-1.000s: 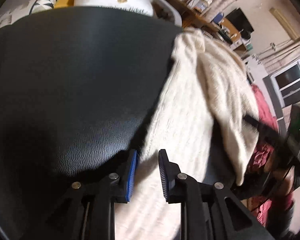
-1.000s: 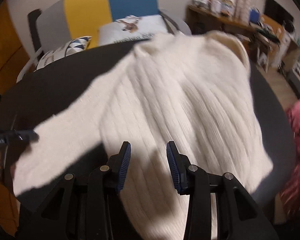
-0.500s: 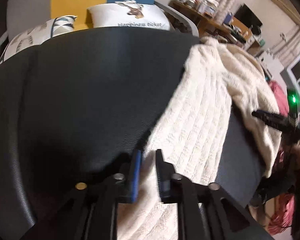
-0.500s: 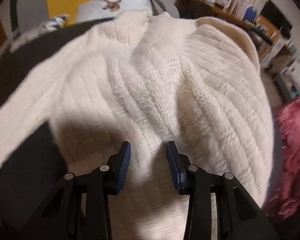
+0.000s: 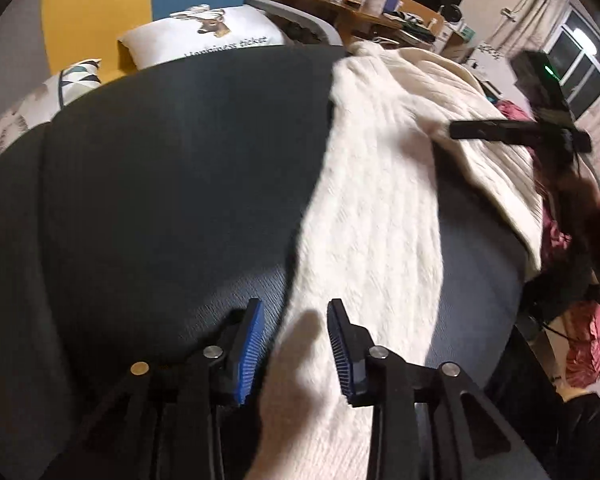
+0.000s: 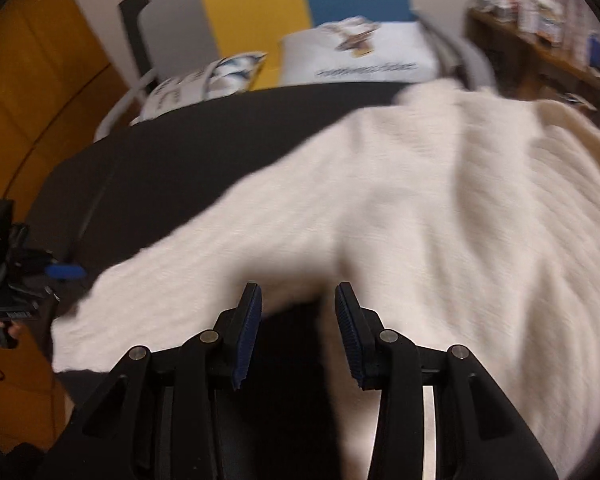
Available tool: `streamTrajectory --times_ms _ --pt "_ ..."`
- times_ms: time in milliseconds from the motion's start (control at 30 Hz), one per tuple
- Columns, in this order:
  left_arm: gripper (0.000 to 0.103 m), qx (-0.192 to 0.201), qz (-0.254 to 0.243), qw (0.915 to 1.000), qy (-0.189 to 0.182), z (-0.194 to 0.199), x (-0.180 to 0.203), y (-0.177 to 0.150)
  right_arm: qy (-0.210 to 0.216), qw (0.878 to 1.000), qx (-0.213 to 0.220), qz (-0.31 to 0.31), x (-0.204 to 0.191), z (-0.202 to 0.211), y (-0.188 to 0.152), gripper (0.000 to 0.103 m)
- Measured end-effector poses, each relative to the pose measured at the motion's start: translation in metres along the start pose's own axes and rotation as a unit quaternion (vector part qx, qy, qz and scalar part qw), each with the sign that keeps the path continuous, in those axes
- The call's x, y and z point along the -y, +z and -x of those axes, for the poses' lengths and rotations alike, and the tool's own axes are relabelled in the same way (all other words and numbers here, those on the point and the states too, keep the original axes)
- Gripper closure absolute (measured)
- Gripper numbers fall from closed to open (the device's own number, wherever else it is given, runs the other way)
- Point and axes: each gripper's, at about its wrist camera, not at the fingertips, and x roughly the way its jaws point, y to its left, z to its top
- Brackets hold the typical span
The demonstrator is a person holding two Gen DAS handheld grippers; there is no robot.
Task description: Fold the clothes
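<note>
A cream cable-knit sweater lies spread on the dark round table. Its body is at the far right and one sleeve runs down toward me. My left gripper is open, and the sleeve's end lies between and under its blue pads. My right gripper is open just above the sweater's near edge, nothing held between its fingers. The left wrist view shows the right gripper hovering over the sweater's body. The right wrist view, which is blurred, shows the left gripper at the sleeve's end.
Two printed pillows sit on a seat behind the table, against a yellow and blue wall. A cluttered wooden desk stands at the back right. Pink-red clothing hangs off the table's right side.
The left gripper's jaws had narrowed on the sleeve half a second ago and have since opened wide. The right gripper has pulled back from over the sweater's body to its near edge.
</note>
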Motion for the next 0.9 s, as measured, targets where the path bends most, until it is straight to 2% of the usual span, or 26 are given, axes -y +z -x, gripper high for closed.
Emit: streamTrajectory --times_ms 100,133,167,200,267,333,433,533,600,667,700,767,900 --pt "0.062 0.014 0.008 0.9998 -0.008 -0.008 0.003 -0.003 0.029 0.999 -0.014 0.028 -0.023 -0.019 0.009 0.061" --pt "0.062 0.02 0.0 0.9998 0.008 -0.009 0.008 -0.003 0.031 0.998 -0.023 0.039 -0.03 -0.029 0.014 0.061" --pt "0.067 0.026 -0.009 0.9992 0.028 -0.01 0.014 -0.005 0.03 0.998 -0.033 0.051 -0.037 -0.037 0.017 0.061" --pt "0.083 0.032 -0.018 0.9982 0.048 -0.011 0.021 -0.007 0.018 0.997 -0.037 0.062 -0.042 -0.044 0.018 0.061" --pt "0.094 0.043 -0.018 0.9975 0.054 -0.01 0.029 -0.01 -0.015 0.996 -0.042 0.081 -0.05 -0.056 0.019 0.061" --pt "0.095 0.056 0.0 0.997 0.054 -0.007 0.033 -0.013 -0.047 0.993 -0.047 0.1 -0.057 -0.068 0.02 0.062" --pt "0.096 0.084 0.053 0.9917 0.082 0.003 0.027 -0.021 -0.086 0.987 -0.05 0.122 -0.067 -0.082 0.02 0.065" --pt "0.096 0.106 0.101 0.9828 0.113 0.018 0.011 -0.029 -0.08 0.989 -0.047 0.118 -0.073 -0.083 0.022 0.065" --pt "0.092 0.09 0.13 0.9795 0.125 0.024 -0.001 -0.037 -0.073 0.991 -0.044 0.101 -0.077 -0.085 0.024 0.063" --pt "0.088 0.073 0.157 0.9782 0.114 0.034 -0.017 -0.041 -0.073 0.993 -0.035 0.082 -0.081 -0.09 0.025 0.061" --pt "0.087 0.076 0.177 0.9761 0.1 0.045 -0.023 -0.047 -0.076 0.994 -0.033 0.075 -0.084 -0.091 0.026 0.061" --pt "0.084 0.087 0.219 0.9692 0.072 0.069 -0.037 -0.059 -0.084 0.994 -0.029 0.065 -0.089 -0.091 0.028 0.06" --pt "0.081 0.09 0.327 0.9396 0.044 0.109 -0.062 -0.119 -0.047 0.998 -0.033 0.021 -0.085 -0.089 0.036 0.059"
